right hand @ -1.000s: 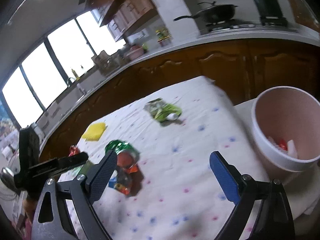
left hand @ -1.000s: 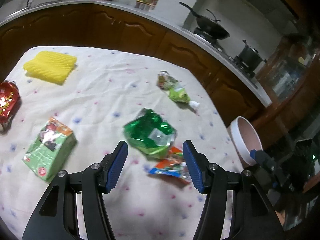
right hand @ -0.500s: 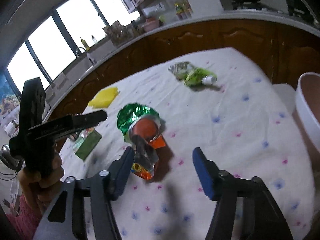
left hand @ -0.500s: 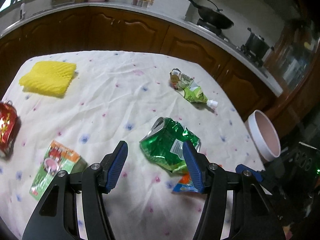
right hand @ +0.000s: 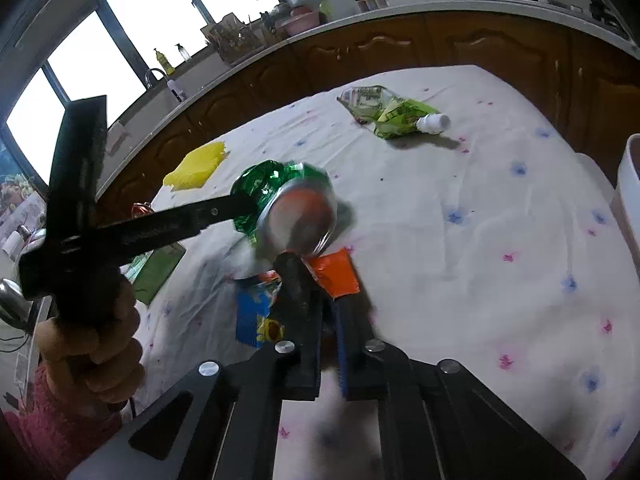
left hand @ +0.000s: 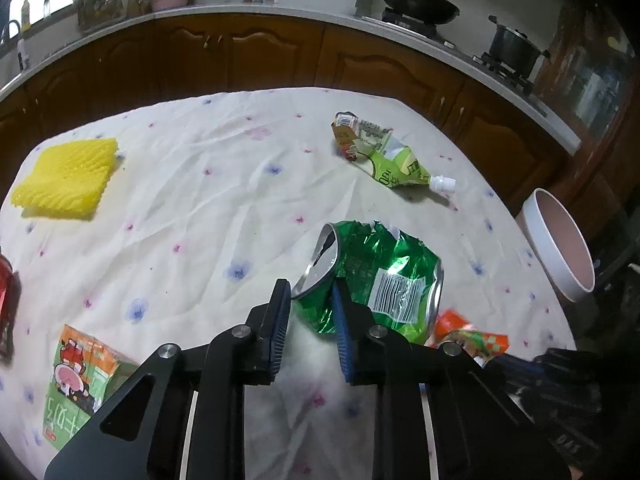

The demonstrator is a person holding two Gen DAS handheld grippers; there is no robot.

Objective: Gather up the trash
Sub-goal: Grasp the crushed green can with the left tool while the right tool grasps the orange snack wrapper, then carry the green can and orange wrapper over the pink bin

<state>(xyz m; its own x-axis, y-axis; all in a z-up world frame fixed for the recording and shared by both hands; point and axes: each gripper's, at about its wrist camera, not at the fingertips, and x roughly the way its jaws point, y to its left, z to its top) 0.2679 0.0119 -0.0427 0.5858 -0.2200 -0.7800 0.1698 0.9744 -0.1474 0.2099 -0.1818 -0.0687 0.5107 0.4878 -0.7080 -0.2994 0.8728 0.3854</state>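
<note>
while closing, left gripper [left hand: 310, 294] pinches crushed green can [left hand: 376, 280] rim

1. The crushed green can [left hand: 384, 280] has a white label with a barcode; the digits under it are too small to read.
2. The green and orange carton [left hand: 80, 380] has large white Korean-looking letters, not clearly readable.
3. The green pouch [left hand: 384, 156] has printed text, unreadable.
</note>
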